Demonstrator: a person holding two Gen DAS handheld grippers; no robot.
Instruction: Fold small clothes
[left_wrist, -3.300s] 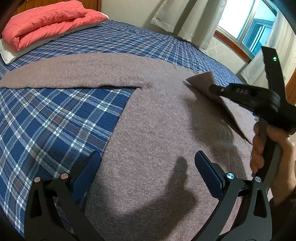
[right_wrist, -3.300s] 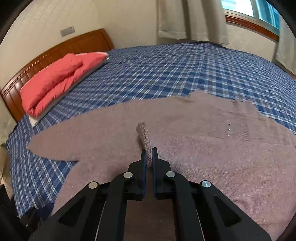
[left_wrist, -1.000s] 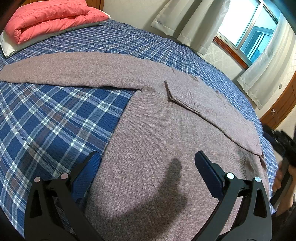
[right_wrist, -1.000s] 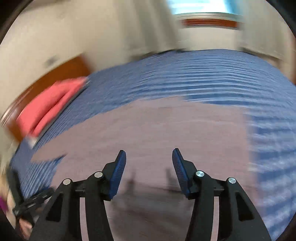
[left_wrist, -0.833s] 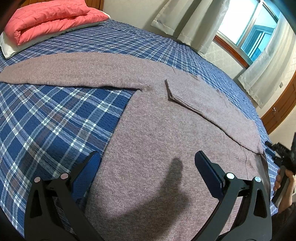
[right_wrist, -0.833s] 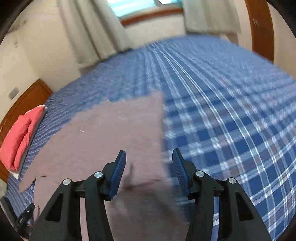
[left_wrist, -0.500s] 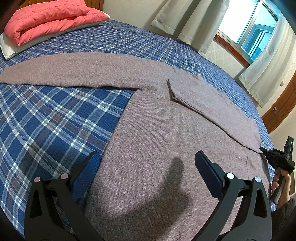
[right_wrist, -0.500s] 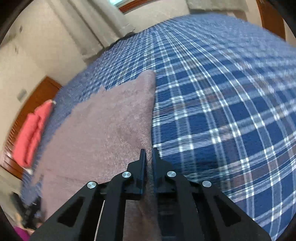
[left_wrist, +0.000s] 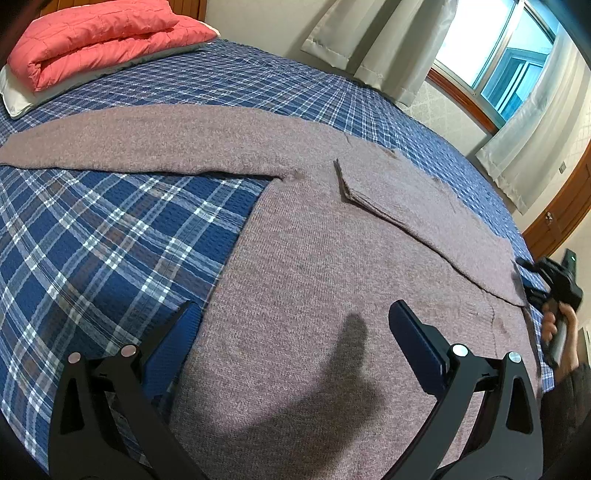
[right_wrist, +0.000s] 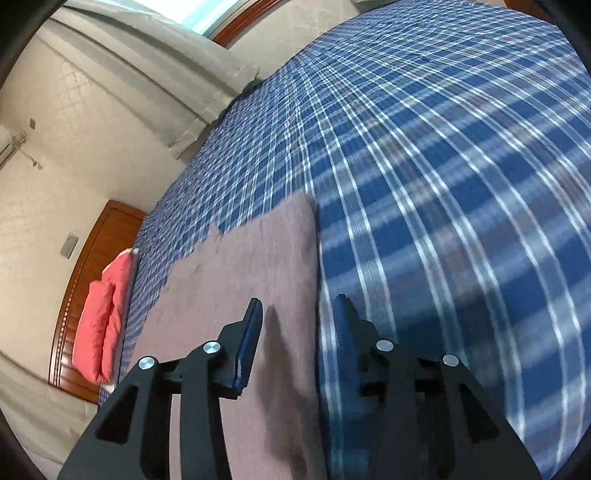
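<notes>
A grey-brown knit sweater (left_wrist: 317, 258) lies flat on the blue plaid bed (left_wrist: 92, 229). Its one sleeve (left_wrist: 140, 140) stretches out to the far left; the other sleeve (left_wrist: 417, 206) is folded over the body. My left gripper (left_wrist: 291, 332) is open and empty, hovering over the sweater's lower part. My right gripper (right_wrist: 299, 314) is open and empty, straddling the sweater's side edge (right_wrist: 273, 251). In the left wrist view it (left_wrist: 524, 280) sits at the sweater's right edge, held by a hand.
A red folded quilt (left_wrist: 96, 40) on a white pillow (left_wrist: 14, 103) lies at the wooden headboard (right_wrist: 88, 266). Curtains (left_wrist: 376, 40) and a window (left_wrist: 509, 74) stand beyond the far side of the bed. The bed's right edge drops off near a wooden door (left_wrist: 565, 210).
My right gripper laid the sleeve across the body, let go, and moved to the sweater's right edge. It was shut half a second ago and is open now. My left gripper has stayed still.
</notes>
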